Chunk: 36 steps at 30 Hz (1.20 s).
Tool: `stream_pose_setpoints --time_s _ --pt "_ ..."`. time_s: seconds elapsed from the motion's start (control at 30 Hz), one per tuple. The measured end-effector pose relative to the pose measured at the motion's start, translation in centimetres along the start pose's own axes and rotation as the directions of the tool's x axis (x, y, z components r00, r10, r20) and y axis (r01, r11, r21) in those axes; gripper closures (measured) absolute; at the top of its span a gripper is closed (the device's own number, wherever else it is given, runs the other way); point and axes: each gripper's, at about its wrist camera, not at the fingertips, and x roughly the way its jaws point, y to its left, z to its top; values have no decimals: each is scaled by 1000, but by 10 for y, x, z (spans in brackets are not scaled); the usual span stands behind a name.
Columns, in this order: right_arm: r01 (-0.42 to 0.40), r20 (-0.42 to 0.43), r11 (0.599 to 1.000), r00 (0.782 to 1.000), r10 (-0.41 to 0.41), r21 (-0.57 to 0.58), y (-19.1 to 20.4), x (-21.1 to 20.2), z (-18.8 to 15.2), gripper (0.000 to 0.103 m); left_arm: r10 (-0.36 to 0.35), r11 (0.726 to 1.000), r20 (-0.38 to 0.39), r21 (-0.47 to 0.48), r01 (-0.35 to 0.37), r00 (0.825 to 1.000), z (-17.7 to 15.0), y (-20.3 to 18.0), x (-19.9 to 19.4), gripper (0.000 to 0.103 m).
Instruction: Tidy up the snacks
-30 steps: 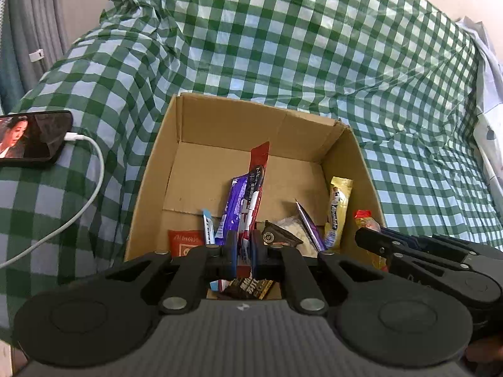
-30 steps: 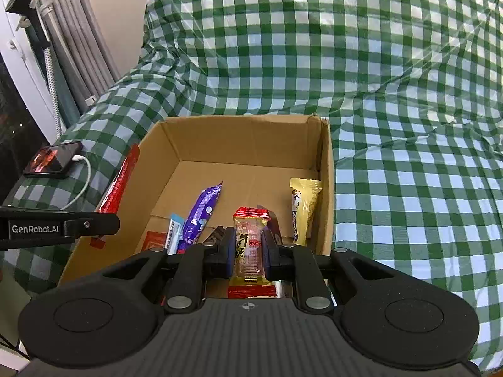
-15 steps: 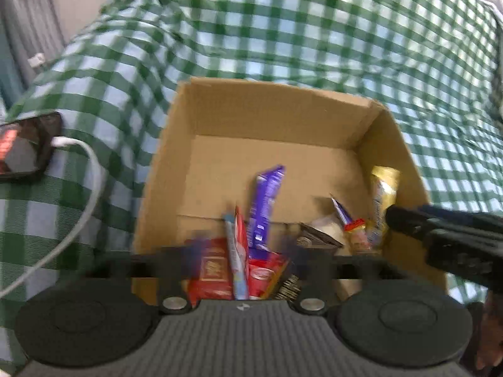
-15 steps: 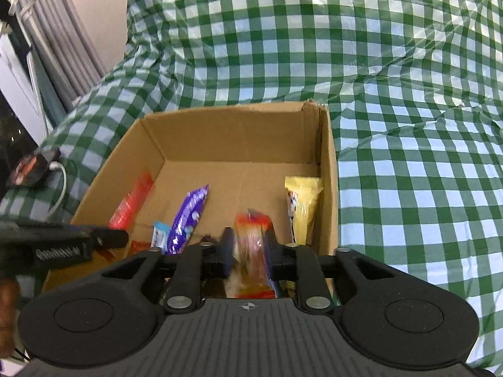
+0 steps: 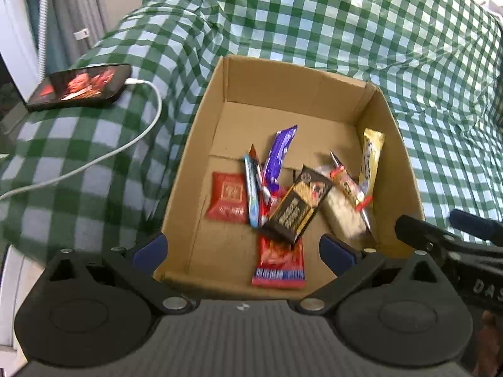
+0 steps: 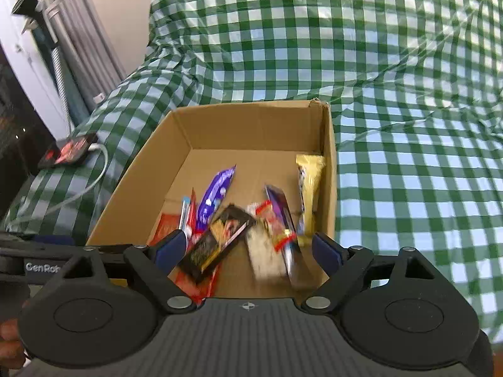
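Observation:
An open cardboard box (image 5: 283, 84) (image 6: 251, 125) sits on the checked cloth and holds several snacks. Among them are a long red wrapper (image 5: 278, 262), a dark gold-printed chocolate bar (image 5: 295, 207) (image 6: 217, 242), a purple bar (image 5: 278, 157), a gold bar (image 5: 371, 157) and a red square packet (image 5: 228, 196). A clear red-and-yellow packet (image 5: 347, 185) (image 6: 273, 226) lies on a pale packet. My left gripper (image 5: 243, 249) hangs over the box's near edge, its jaws opening wide and pressing on nothing. My right gripper (image 6: 248, 248) hangs over the box's near right part, jaws also opening, with only loose snacks below.
A phone (image 5: 81, 86) with a lit screen and a white cable (image 5: 125, 147) lies left of the box. Green checked cloth (image 5: 345, 15) covers the whole surface and rises behind. Curtains and a stand are at the far left.
My left gripper let go of the long red wrapper and my right let go of the clear red-and-yellow packet. Both snacks now lie in the box. Both grippers pulled back.

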Motion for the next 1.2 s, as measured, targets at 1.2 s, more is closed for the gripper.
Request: stream_pose_setpoints --time_s 1.2 --pt "129 203 989 973 -111 -78 25 -129 -91 1 72 992 159 87 -87 985 -91 -18 -106 0"
